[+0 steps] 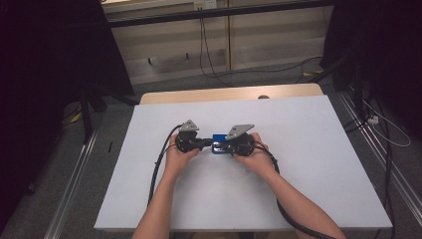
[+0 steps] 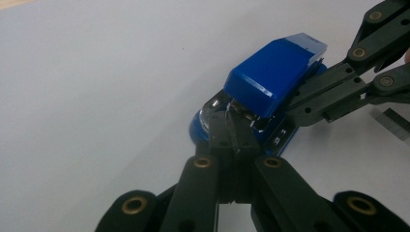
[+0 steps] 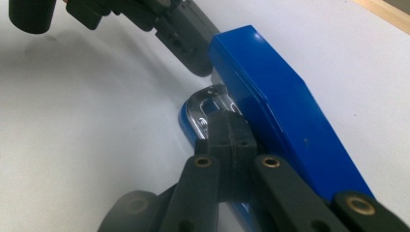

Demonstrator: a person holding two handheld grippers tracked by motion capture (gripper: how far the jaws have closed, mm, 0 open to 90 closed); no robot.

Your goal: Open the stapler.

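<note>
Two claws, left (image 2: pixel 232 140) and right (image 3: pixel 227 130), clamp the blue stapler (image 1: pixel 219 144).

We see the stapler (image 1: pixel 219 143) lying mid-table (image 1: pixel 308 164), between the left tongs (image 1: pixel 205 143) and right tongs (image 1: pixel 225 146), with loose staples (image 2: pixel 394 123) beside it.

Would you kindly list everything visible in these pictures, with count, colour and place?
stapler: one, blue with a metal front, middle of the board, top raised, between the two grippers.
strip of staples: one, grey, on the board beside the stapler.
board: one, white, covering the table.
table: one, light wood, its far edge visible beyond the board.
cables: several, black, on the floor behind the table.
left gripper: one, black, jaws shut at the stapler's metal front.
right gripper: one, black, jaws shut at the stapler's base.
hands: two, holding the grippers.
</note>
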